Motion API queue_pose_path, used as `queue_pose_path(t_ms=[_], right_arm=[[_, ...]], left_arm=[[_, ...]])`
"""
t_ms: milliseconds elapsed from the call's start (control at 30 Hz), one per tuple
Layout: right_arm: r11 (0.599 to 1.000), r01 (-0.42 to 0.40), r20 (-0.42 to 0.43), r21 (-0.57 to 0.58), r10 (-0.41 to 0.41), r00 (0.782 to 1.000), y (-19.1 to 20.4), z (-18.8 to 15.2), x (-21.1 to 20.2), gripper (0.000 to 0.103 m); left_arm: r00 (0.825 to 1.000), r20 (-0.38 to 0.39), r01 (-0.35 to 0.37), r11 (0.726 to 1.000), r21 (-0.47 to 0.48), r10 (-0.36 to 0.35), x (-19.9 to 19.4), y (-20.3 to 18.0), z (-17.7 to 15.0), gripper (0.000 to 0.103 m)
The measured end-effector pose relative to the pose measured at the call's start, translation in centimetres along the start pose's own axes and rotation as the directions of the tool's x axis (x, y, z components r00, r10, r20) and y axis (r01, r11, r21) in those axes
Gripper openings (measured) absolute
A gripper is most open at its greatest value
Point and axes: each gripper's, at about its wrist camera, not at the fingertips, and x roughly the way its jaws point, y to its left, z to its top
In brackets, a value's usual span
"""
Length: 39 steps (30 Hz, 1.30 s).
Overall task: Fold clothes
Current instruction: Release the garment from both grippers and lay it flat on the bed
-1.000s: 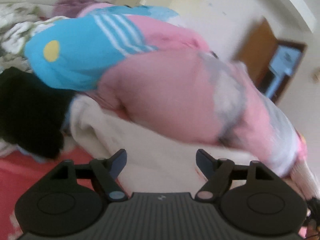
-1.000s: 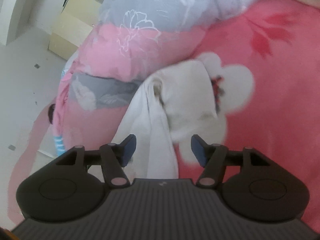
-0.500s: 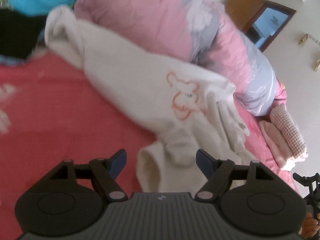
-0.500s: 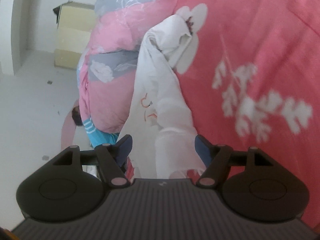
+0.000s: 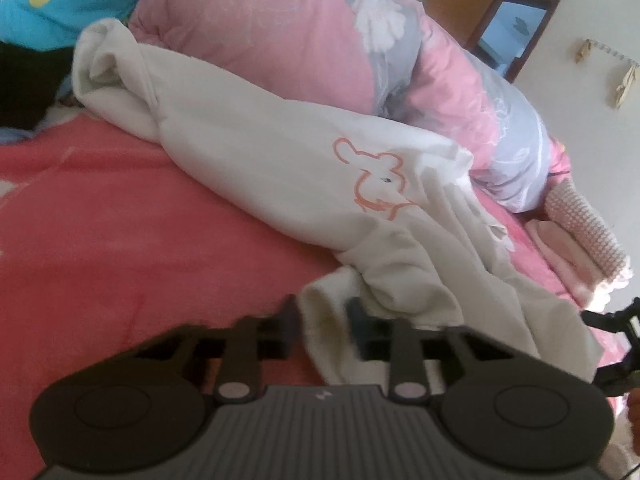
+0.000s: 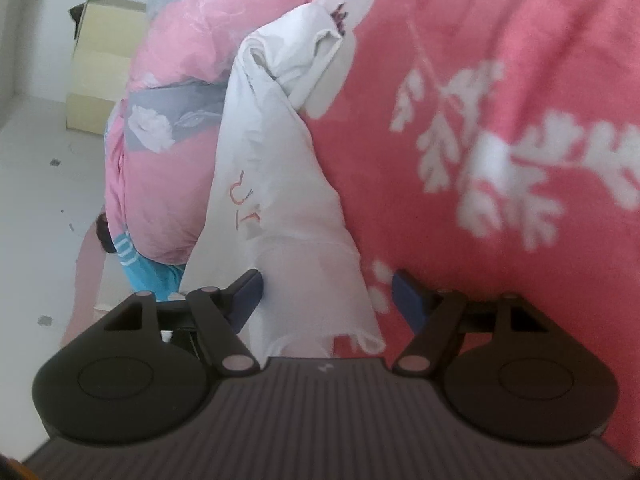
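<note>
Bed: the big pink-red floral blanket (image 6: 520, 80) covered pretty much everything, same as a second earlier, so this was still the working surface.
Quilt: the rolled pink and grey quilt (image 5: 320, 40) sat along the far side, with the white top leaning right against it.
White top: the cream garment with the orange outline print (image 5: 256, 152) lay bunched in one long rope across the blanket, not flat at all. Half a second before, both cameras were swinging over it; now they'd settled low at opposite ends.
Left gripper: the left gripper (image 5: 322, 326) had gone from wide apart to closing in on a cuff-like end near it. It was motion-blurred, the fingers had cloth between them, but I honestly couldn't tell if it was fully clamped yet.
Right gripper: the right gripper (image 6: 326, 296) sat at the other end with its fingers apart, the hem lying between them, one blue pad touching the fabric and the other well clear.
What it meant: my read is the reaching part was over and the grabbing had started, left side first. Folding itself hadn't begun.
Next, I'd guess: right pinches too, then both lift and spread it flat.
Small stuff: a folded pink pile (image 5: 576, 248) sat at the far right, and something turquoise (image 5: 60, 4) at the far left.
</note>
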Motion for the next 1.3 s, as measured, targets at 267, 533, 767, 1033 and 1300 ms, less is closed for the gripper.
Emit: queue_pose_path(t_ms=[267,533,767,1033,1300], right_arm=[[0.999,-0.036,0.033,-0.02,0.037,0.999,-0.4,-0.3,0.2,0.078],[0.998,-0.059,0.033,-0.023,0.06,0.998,-0.6,-0.2,0.2,0.078],[0.996,-0.086,0.038,-0.023,0.087,0.996,-0.9,-0.3,0.1,0.078],[0.994,-0.109,0.046,-0.024,0.11,0.993,-1.3,-0.4,-0.2,0.078],[0.995,-0.09,0.048,-0.045,0.092,0.995,-1.0,-0.8,-0.3,0.078]], left_arm=[[0.994,0.107,0.04,0.998,-0.045,-0.035,-5.0,-2.4,-0.8,0.007],[0.969,0.247,0.058,0.992,-0.114,-0.028,-13.4,-3.8,-4.9,0.007],[0.97,0.24,0.005,0.985,-0.175,0.037,-16.5,-3.4,-8.2,0.007],[0.989,0.126,-0.044,0.966,-0.256,0.079,-15.1,-0.7,-9.9,0.019],[0.976,0.19,-0.041,0.953,-0.3,0.101,-16.7,1.3,-9.1,0.041]])
